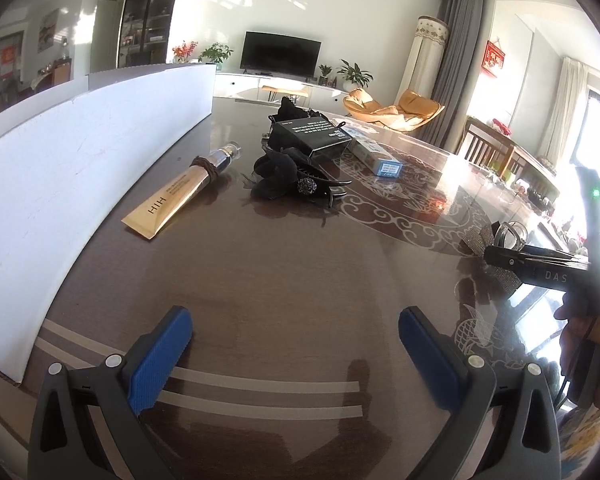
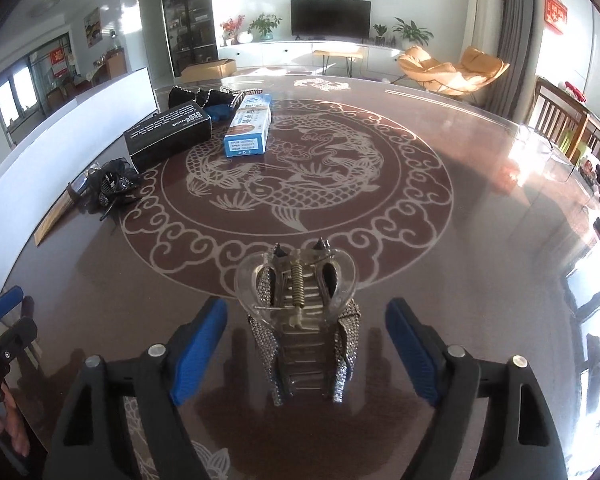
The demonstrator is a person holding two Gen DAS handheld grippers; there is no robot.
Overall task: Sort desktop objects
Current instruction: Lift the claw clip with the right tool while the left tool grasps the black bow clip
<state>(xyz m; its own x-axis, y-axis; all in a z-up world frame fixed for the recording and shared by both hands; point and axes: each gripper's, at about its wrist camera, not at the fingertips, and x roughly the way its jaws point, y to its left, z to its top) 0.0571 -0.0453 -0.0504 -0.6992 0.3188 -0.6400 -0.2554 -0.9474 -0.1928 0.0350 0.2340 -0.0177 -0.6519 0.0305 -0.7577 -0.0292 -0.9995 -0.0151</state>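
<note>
A clear rhinestone hair claw (image 2: 300,320) lies on the dark table between the fingers of my open right gripper (image 2: 306,344), untouched by the blue pads. It also shows in the left wrist view (image 1: 500,240). My left gripper (image 1: 296,352) is open and empty over bare table. Ahead of it lie a gold cosmetic tube (image 1: 180,192), a black flower hair clip (image 1: 288,180), a black box (image 1: 312,136) and a blue-and-white toothpaste box (image 1: 374,152). The black box (image 2: 168,136) and the toothpaste box (image 2: 250,128) lie far left in the right wrist view.
A long white board (image 1: 80,168) stands along the table's left side. More dark hair accessories (image 2: 204,98) lie behind the boxes. The table (image 2: 480,200) has a carp pattern under glass. Wooden chairs (image 2: 560,120) stand at the right edge.
</note>
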